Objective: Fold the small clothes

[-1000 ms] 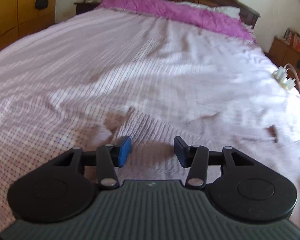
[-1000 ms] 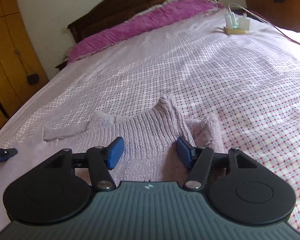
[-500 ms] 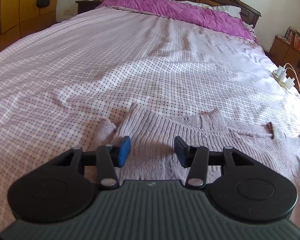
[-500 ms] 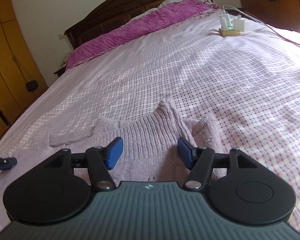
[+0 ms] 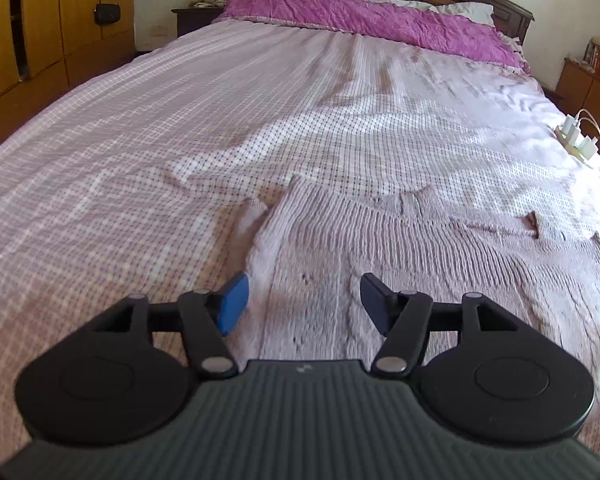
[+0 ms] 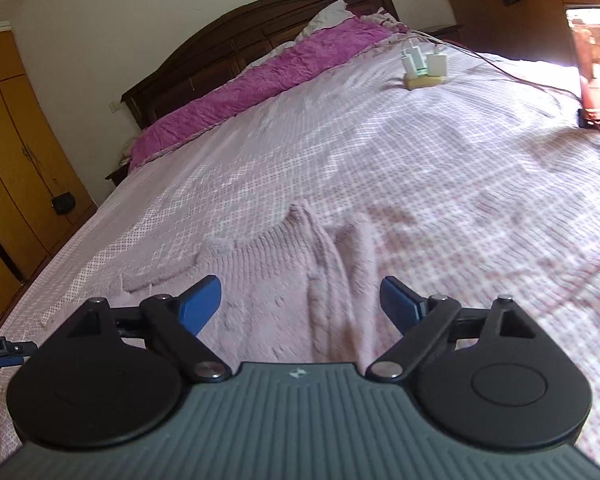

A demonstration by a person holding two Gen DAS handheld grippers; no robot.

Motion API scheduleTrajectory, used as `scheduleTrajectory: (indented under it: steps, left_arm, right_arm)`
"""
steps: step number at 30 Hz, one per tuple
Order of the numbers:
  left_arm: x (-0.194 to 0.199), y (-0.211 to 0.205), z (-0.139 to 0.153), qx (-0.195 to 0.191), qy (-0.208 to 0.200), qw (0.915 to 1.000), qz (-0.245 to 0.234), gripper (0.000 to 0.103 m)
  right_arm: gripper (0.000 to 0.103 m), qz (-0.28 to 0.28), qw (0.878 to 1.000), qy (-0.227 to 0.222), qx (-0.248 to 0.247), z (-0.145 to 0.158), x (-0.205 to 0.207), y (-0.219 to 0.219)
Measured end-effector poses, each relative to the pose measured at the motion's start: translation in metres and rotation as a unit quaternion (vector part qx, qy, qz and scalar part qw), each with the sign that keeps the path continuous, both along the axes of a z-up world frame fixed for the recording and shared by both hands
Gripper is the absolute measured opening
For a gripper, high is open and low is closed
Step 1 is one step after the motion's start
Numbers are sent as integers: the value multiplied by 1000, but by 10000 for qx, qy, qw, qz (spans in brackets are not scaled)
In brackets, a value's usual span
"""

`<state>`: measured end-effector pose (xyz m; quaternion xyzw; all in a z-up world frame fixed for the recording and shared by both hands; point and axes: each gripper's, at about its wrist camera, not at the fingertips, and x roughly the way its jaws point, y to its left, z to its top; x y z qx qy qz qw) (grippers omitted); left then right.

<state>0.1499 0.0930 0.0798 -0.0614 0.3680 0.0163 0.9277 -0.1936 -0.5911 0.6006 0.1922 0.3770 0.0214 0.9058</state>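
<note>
A small pale pink knitted sweater [image 5: 380, 248] lies flat on the checked bedsheet [image 5: 180, 128], its neckline pointing up the bed. In the right wrist view the sweater [image 6: 284, 280] shows a sleeve folded along its right side. My left gripper [image 5: 304, 300] hovers over the sweater's lower left part; its jaws are opening and the blue pads press on nothing. My right gripper [image 6: 300, 304] hangs above the sweater's lower right part, jaws opening wide, nothing gripped between them. The tip of the left gripper [image 6: 0, 350] shows at the left edge of the right wrist view.
A magenta cover [image 5: 372, 20] and pillows lie at the dark wooden headboard [image 6: 260, 36]. A power strip with white chargers [image 6: 422, 66] and cables sits on the bed's right side, a phone on a stand [image 6: 594, 68] beyond it. Wooden wardrobes [image 5: 40, 28] line the left.
Both grippers have risen and pulled back from the sweater, and both jaws have spread wider. More of the sweater shows in the left wrist view now.
</note>
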Motion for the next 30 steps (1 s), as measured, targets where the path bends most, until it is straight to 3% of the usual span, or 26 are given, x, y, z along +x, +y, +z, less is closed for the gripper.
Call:
scheduleTrajectory:
  steps: [3,6,11,17,25,30]
  left_arm:
    - [-8,-1,0,18,-8,10000,61,78]
    - [-18,-5,0,172,-122,9997,154,78]
    - [-24,-9,-1,344,75,9991,219,78]
    - [-30,-5,-5,83,308,9993,217,78]
    - [-30,-2,-15,4,636,9977,240,79]
    - [-32,-2,-14,-15,710,9971,272,79]
  right_arm:
    - [92,-83,9999,73,3,1,-11,-8]
    - [93,-172,9997,171,24,0,-21,-15]
    - [96,-125,9995,288,87,-1,-34,-21]
    - [97,-205,9979,467,400,-12,-41,-30]
    - [100,-35,9978,511,422,-24,-41,-27]
    - [100,-1,9943,513,937,-27,-37,-38]
